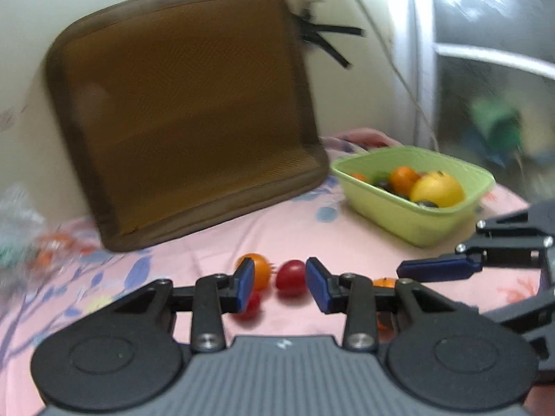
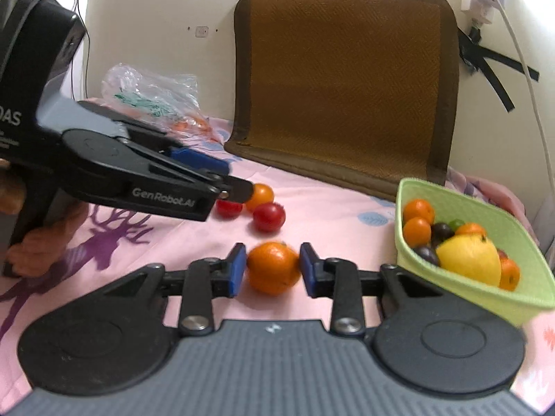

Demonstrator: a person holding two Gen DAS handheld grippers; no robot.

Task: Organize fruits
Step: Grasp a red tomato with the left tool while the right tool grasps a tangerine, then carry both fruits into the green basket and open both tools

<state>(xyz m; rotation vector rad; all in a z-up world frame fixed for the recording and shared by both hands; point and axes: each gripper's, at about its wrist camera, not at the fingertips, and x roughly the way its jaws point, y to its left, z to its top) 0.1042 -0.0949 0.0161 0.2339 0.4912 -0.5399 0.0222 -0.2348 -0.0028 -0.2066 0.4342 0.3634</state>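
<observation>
right tongs (image 2: 272,269) pinching orange (image 2: 273,267), plain only in right view | left tongs (image 1: 280,284) spread around red tomato (image 1: 291,277)

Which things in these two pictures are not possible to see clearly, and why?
- Plastic bag contents: left wrist view, motion blur.
- Small red fruit: left wrist view, partly hidden behind left gripper finger.
- Lower fruits in green basket: both views, covered by the yellow fruit.
- Right gripper contact with the orange: blurred.
</observation>
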